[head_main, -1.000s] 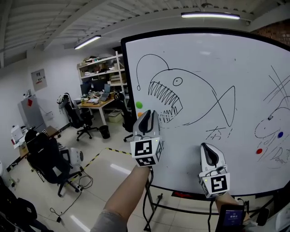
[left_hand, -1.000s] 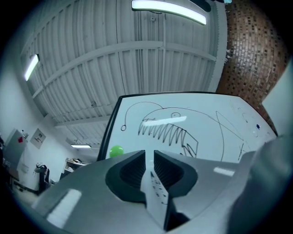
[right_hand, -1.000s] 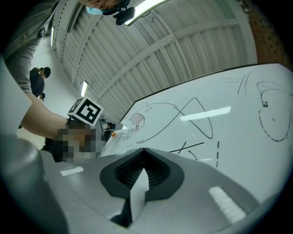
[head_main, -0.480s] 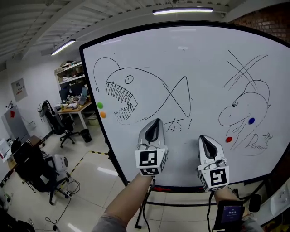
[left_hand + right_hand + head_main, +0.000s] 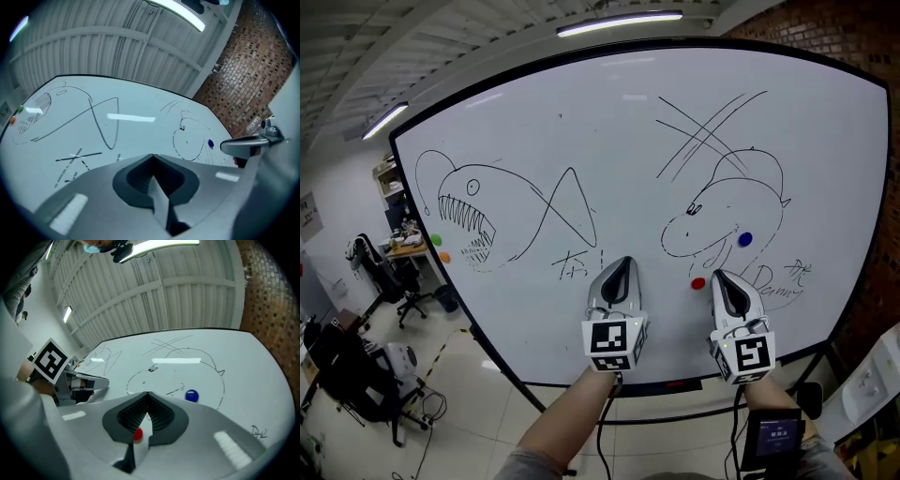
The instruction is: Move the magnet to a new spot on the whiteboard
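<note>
The whiteboard [image 5: 609,169] fills the head view, with a fish drawing at left and a dinosaur drawing at right. A red magnet [image 5: 697,282] sticks below the dinosaur, and a blue magnet [image 5: 744,239] sits on its body. My right gripper [image 5: 719,278] is shut and empty, its tip just right of the red magnet. In the right gripper view [image 5: 147,393] the red magnet [image 5: 137,434] shows through the slot behind the closed tips, with the blue magnet [image 5: 191,395] beyond. My left gripper [image 5: 622,265] is shut on nothing, pointing at bare board [image 5: 152,155].
A green magnet [image 5: 435,240] and an orange magnet [image 5: 443,256] sit at the board's left edge by the fish. Office chairs [image 5: 352,370] and a desk [image 5: 405,249] stand on the floor to the left. A brick wall [image 5: 862,37] lies to the right.
Both grippers have travelled right along the board, from the fish drawing to the dinosaur. The red and blue magnets now lie close to the right gripper.
</note>
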A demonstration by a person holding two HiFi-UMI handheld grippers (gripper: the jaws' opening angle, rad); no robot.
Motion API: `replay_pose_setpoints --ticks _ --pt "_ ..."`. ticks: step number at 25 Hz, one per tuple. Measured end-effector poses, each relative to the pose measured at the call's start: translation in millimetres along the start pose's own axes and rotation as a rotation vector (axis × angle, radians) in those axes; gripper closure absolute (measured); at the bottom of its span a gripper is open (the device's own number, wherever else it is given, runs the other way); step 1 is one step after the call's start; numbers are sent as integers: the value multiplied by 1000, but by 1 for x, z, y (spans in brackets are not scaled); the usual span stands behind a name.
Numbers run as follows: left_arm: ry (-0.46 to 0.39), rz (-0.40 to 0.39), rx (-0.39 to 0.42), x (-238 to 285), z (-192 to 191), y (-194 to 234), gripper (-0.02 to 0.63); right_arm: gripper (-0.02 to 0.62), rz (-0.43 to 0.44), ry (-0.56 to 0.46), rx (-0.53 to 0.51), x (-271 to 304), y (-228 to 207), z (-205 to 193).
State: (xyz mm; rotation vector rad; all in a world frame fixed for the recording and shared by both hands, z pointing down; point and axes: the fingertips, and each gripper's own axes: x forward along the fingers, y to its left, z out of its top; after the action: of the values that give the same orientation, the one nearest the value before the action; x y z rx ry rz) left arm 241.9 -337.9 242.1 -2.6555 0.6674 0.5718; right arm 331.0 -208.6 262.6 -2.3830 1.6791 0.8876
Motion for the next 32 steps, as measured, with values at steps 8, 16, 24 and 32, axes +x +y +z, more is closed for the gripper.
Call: replay_pose_setpoints --ticks 8,16,24,32 --pt "23 -34 10 19 -20 -78 605 588 -33 32 3 -28 -63 -16" --pt "45 -8 88 21 -41 -120 606 588 -18 37 12 -42 -88 -23" --pt "105 -2 195 23 -72 -147 411 588 9 43 26 -45 -92 -31" --pt "100 93 250 23 -76 -142 480 588 24 58 31 -47 -91 -39"
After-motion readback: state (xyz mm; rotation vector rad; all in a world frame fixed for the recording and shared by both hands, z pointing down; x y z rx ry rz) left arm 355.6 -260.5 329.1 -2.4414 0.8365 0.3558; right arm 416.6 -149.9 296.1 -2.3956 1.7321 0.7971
